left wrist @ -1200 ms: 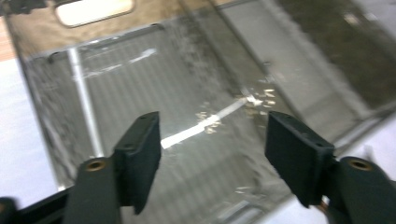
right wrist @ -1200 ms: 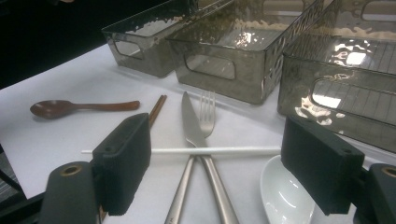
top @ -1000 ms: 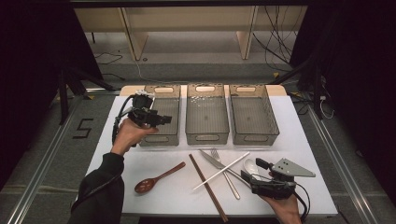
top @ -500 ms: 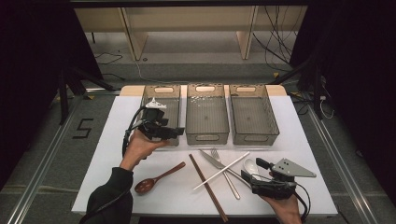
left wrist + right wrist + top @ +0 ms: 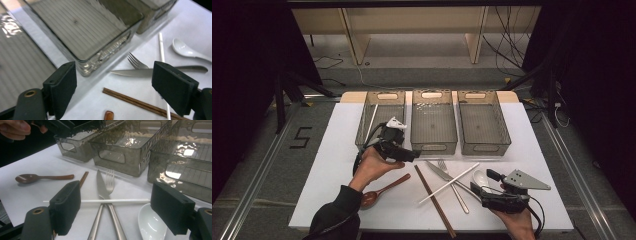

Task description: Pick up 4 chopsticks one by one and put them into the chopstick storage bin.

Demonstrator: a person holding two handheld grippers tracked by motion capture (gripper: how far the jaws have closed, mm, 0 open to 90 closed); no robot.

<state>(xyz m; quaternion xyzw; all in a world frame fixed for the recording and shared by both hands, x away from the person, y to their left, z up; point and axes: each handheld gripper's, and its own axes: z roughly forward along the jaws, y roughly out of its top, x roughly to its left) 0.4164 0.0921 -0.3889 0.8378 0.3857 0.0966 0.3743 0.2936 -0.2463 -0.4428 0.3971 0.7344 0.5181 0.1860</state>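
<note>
Left gripper (image 5: 408,155), mid-frame, jaws wide and just opened, empty above the knife (image 5: 439,171); right gripper (image 5: 477,188), lower right, also wide, empty.

Three bins stand side by side at the far edge of the table (image 5: 337,165): left bin (image 5: 364,131), middle bin (image 5: 433,122), right bin (image 5: 483,122). A white stick (image 5: 372,120) lies in the left bin. Near them, left to right, lie the wooden spoon (image 5: 384,190), chopsticks (image 5: 434,200), knife (image 5: 438,171), fork (image 5: 454,187) and white spoon (image 5: 479,178). A second white stick (image 5: 447,184) lies across knife and fork.

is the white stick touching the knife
Touching: in the right gripper view the white stick lies straight across the knife, resting on it.
</note>
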